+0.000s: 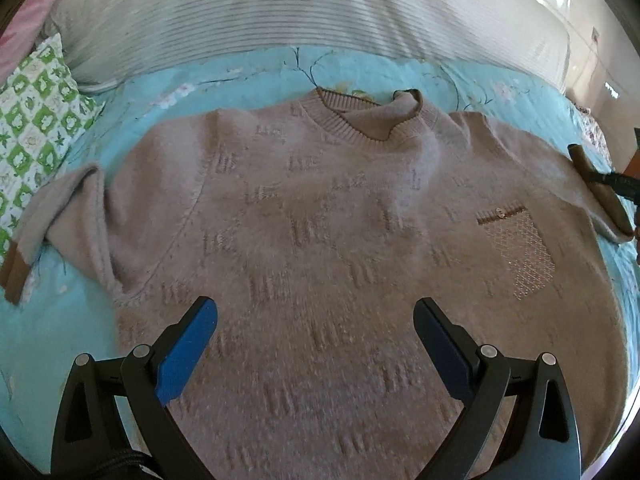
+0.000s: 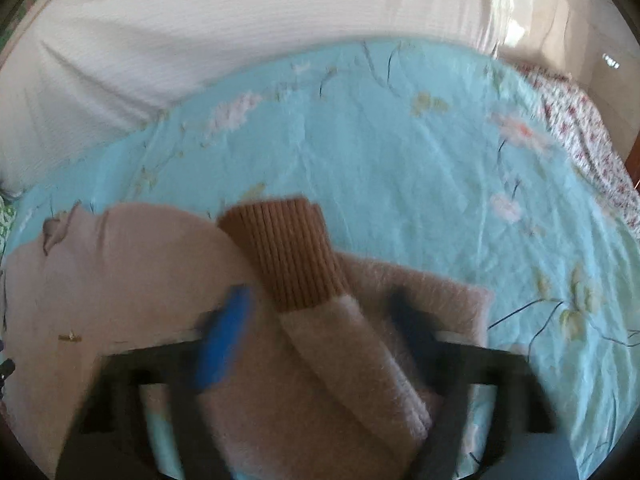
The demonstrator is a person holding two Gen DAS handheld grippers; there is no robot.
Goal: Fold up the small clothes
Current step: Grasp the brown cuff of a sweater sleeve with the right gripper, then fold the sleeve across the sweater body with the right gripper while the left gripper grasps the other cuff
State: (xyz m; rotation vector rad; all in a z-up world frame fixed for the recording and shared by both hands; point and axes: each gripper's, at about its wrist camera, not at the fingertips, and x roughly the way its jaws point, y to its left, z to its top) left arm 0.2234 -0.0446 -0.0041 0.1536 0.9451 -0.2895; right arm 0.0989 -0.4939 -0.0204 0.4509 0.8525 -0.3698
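1. Left gripper hangs over the lower front of the beige sweater, jaws spread wide, nothing between them, angled steeply down.
2. Right gripper is blurry; the folded sleeve with its brown cuff sits between its jaws. Can't tell if they're actually pinching.
3. Sweater lies flat, front up, on the turquoise floral bedspread.

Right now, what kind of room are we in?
Probably a bedroom: the sweater lies on a bed with a blue flowered sheet, a green checked pillow and a striped blanket.
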